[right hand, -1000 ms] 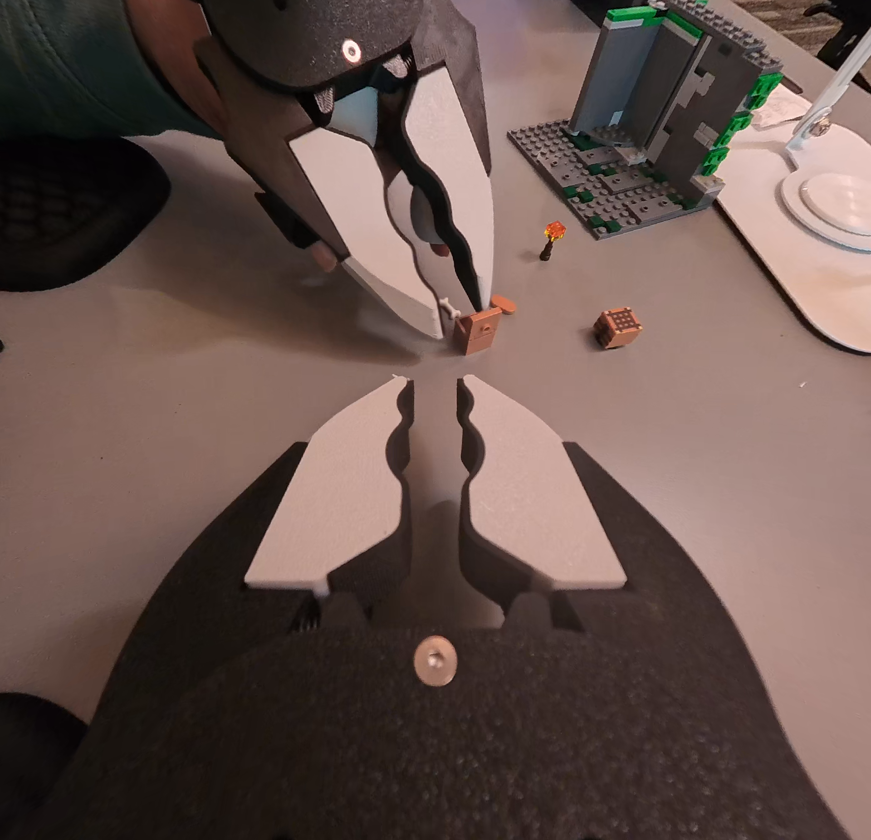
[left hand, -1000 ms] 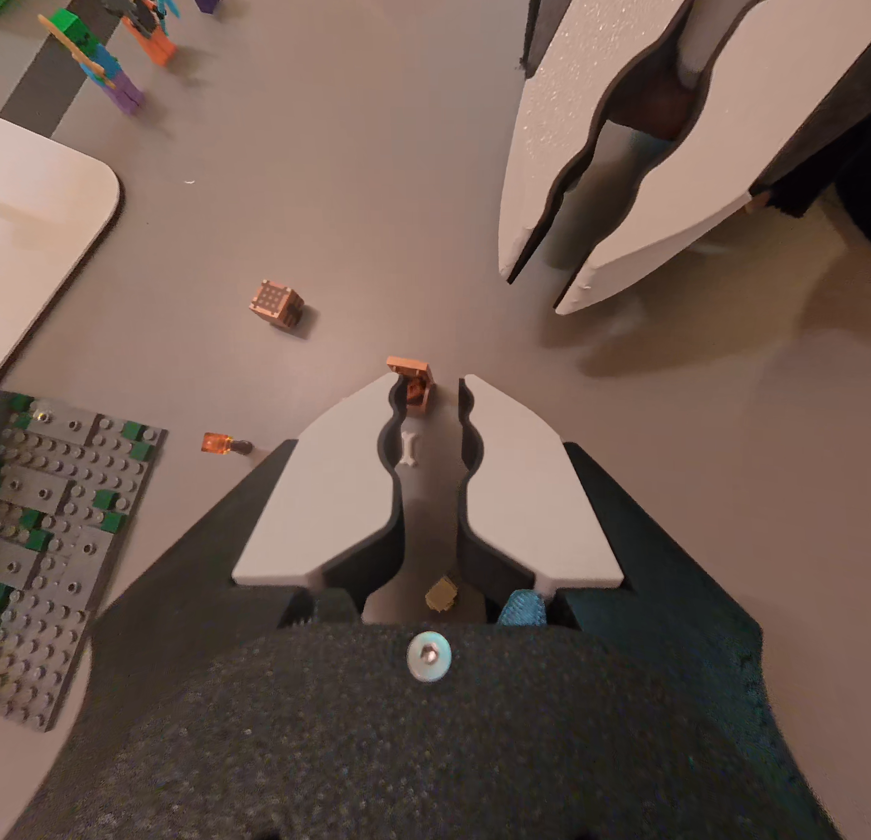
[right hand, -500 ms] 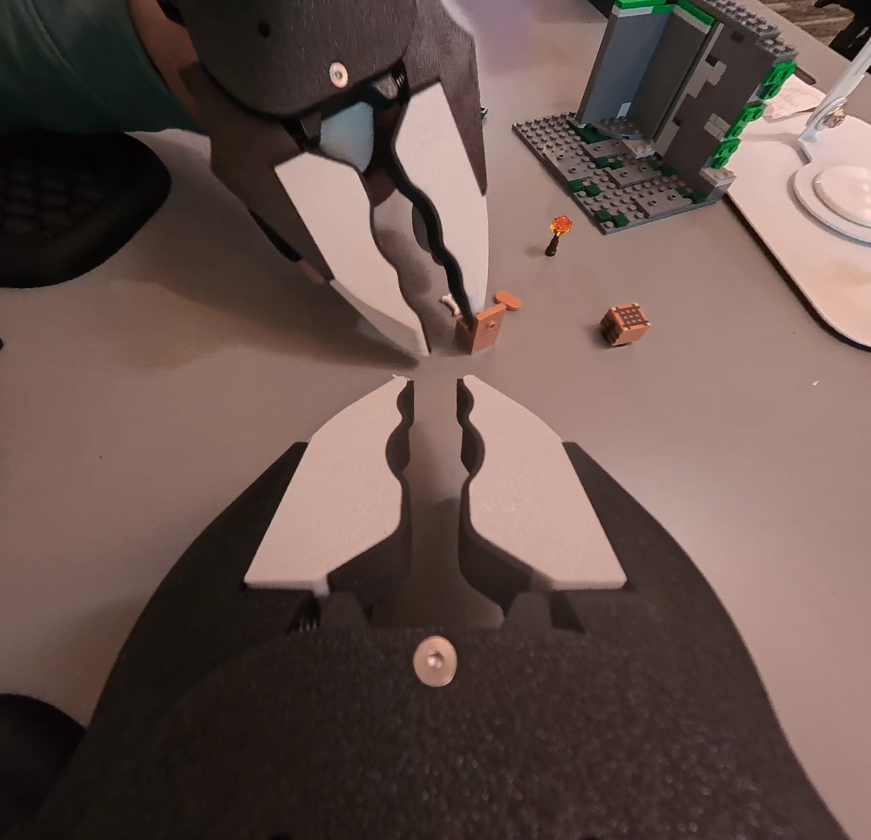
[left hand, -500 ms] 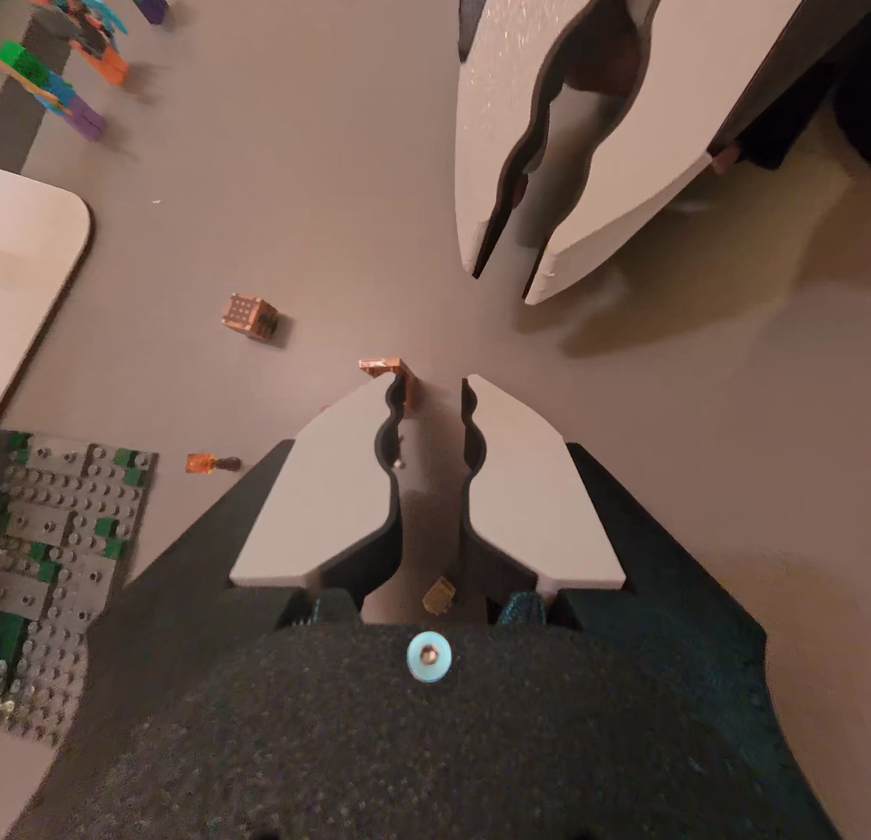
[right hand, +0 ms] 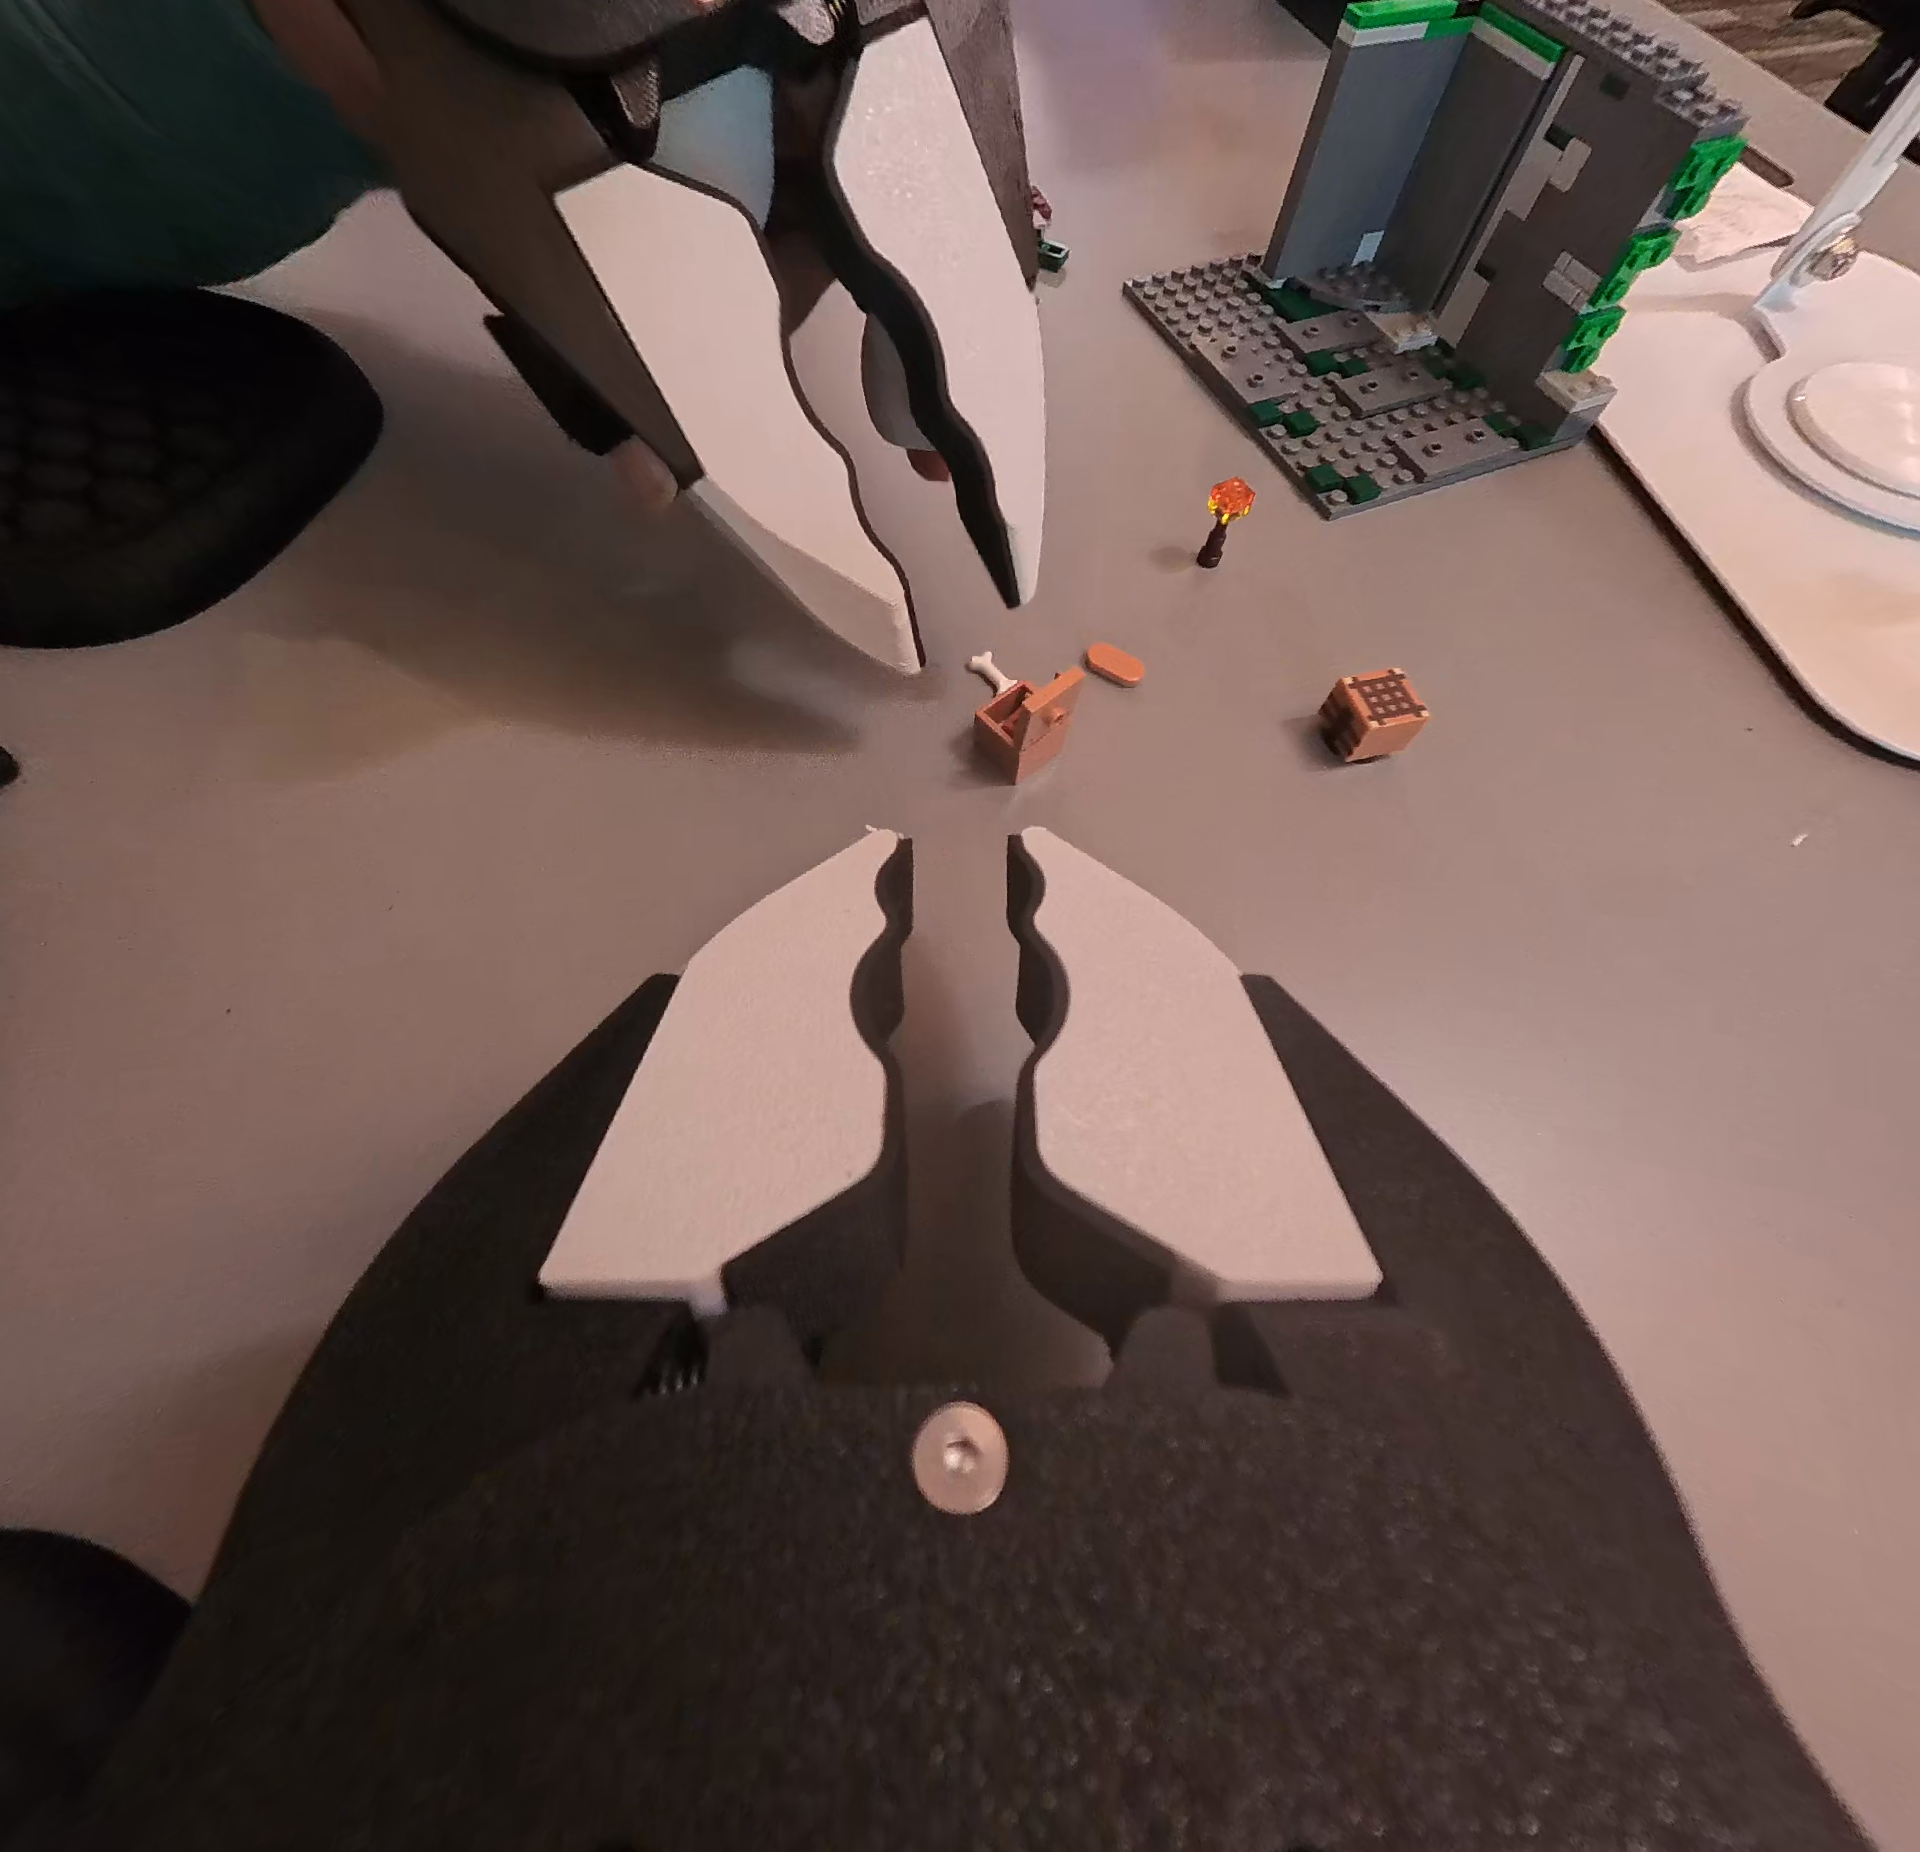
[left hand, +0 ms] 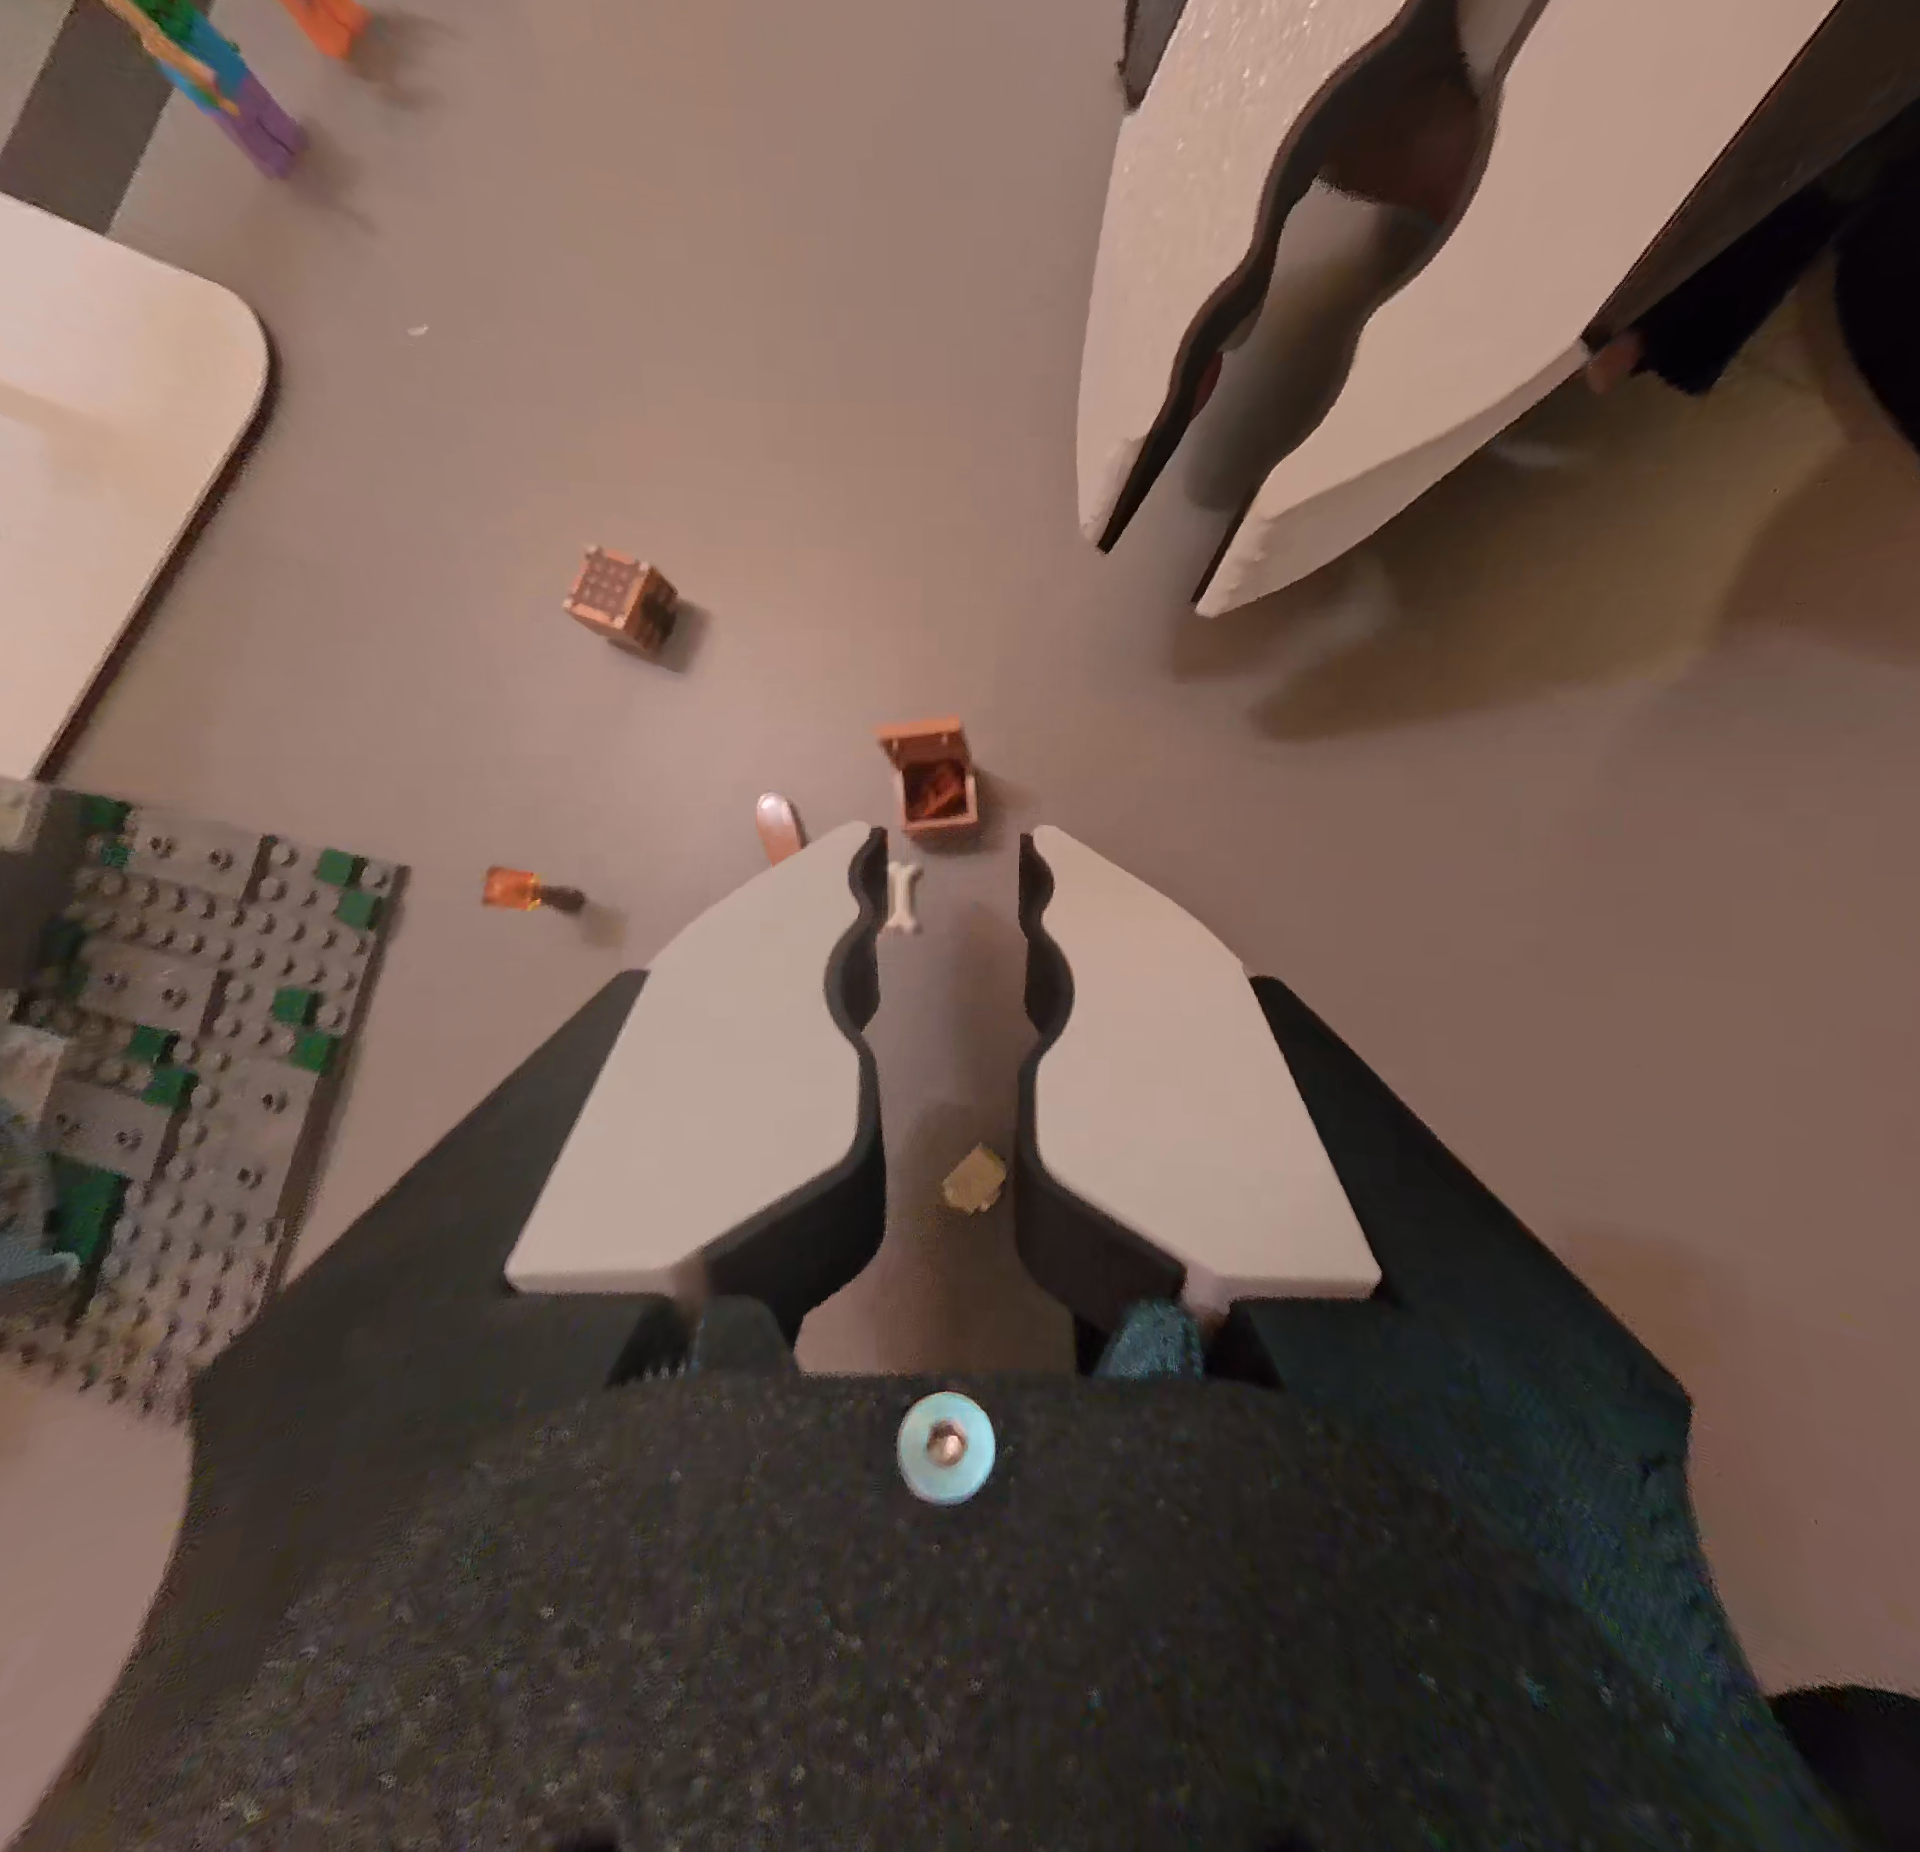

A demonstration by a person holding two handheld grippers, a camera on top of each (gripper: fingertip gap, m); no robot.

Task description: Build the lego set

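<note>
tabletop (right hand: 1558, 971): plain grey, matte, fills most of both views
board (left hand: 94, 431): white, rounded corner, lies at the tabletop's edge
chair (right hand: 156, 452): black mesh, beside the tabletop
light: warm, dim, soft shadows

clear: table front (right hand: 520, 919) | blocked: chest (right hand: 1023, 727), bone (right hand: 992, 668)

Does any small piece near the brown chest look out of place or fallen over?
Yes. The brown chest stands open with its lid up, while the white bone and a flat brown oval piece lie loose on the table beside it, not inside. The patterned brown cube sits tilted.
</note>
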